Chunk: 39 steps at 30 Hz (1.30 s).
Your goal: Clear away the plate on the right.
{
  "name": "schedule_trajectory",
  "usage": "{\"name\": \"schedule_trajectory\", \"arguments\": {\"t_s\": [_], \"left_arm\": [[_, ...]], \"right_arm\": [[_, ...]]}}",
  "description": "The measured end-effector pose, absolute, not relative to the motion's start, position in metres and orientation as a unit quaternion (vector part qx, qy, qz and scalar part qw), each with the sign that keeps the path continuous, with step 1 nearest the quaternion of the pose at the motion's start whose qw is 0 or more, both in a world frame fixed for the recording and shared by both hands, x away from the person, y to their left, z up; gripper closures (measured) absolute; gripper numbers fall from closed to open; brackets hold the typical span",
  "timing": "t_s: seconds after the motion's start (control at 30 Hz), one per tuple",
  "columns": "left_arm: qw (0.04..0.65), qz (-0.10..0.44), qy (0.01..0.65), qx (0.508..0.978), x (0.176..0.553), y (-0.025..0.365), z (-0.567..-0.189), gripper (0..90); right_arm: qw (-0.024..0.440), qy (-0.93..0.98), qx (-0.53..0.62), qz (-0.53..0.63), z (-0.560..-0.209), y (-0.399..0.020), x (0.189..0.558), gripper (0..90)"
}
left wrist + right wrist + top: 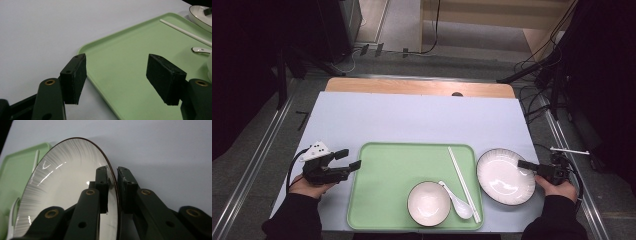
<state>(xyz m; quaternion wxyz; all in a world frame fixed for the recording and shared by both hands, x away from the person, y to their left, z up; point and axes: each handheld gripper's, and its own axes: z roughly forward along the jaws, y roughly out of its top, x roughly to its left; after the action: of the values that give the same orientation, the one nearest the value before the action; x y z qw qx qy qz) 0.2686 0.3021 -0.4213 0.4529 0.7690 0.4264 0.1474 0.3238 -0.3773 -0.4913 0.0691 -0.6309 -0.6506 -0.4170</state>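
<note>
A white plate with a dark rim lies on the table just right of the green tray. My right gripper is shut on the plate's right rim; in the right gripper view the rim runs between the two jaws. On the tray sit a white bowl, a white spoon and white chopsticks. My left gripper stands open at the tray's left edge, its jaws spread over the tray's corner, holding nothing.
The table is covered by a pale sheet, with a wooden strip along the far edge. Cables and dark stands lie on the floor beyond and to the right of the table.
</note>
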Motion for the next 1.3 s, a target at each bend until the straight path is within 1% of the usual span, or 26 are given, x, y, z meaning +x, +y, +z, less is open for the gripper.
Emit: {"name": "schedule_trajectory", "arguments": {"t_s": [0.13, 0.37, 0.47, 0.53, 0.63, 0.9, 0.97, 1.07, 1.13, 1.3], "left_arm": [[0.45, 0.142, 0.431, 0.769, 0.269, 0.302, -0.421, 31.6], [0.452, 0.124, 0.443, 0.764, 0.272, 0.304, -0.42, 28.0], [0.459, 0.101, 0.454, 0.757, 0.274, 0.305, -0.42, 22.9], [0.461, 0.096, 0.465, 0.75, 0.276, 0.306, -0.42, 20.5], [0.47, 0.08, 0.47, 0.743, 0.277, 0.306, -0.418, 22.5], [0.465, 0.086, 0.459, 0.752, 0.277, 0.298, -0.408, 29.4], [0.465, 0.086, 0.461, 0.751, 0.278, 0.295, -0.406, 29.7], [0.461, 0.086, 0.464, 0.752, 0.279, 0.29, -0.402, 27.7], [0.462, 0.083, 0.462, 0.753, 0.28, 0.286, -0.399, 27.8], [0.461, 0.073, 0.451, 0.76, 0.286, 0.275, -0.393, 28.4]], "right_arm": [[0.092, -0.637, -0.634, -0.429, -0.489, -0.383, 0.322, 85.3], [0.096, -0.632, -0.645, -0.419, -0.486, -0.385, 0.319, 85.4], [0.095, -0.629, -0.646, -0.422, -0.485, -0.386, 0.319, 85.1], [0.098, -0.625, -0.647, -0.425, -0.484, -0.386, 0.318, 84.9], [0.097, -0.618, -0.652, -0.428, -0.481, -0.386, 0.317, 84.5], [0.106, -0.598, -0.656, -0.447, -0.469, -0.385, 0.315, 84.5], [0.1, -0.596, -0.655, -0.452, -0.464, -0.383, 0.314, 84.5], [0.093, -0.604, -0.647, -0.455, -0.458, -0.377, 0.316, 84.6], [0.102, -0.605, -0.649, -0.45, -0.455, -0.371, 0.318, 84.5], [0.091, -0.617, -0.641, -0.447, -0.445, -0.359, 0.325, 84.5]]}}
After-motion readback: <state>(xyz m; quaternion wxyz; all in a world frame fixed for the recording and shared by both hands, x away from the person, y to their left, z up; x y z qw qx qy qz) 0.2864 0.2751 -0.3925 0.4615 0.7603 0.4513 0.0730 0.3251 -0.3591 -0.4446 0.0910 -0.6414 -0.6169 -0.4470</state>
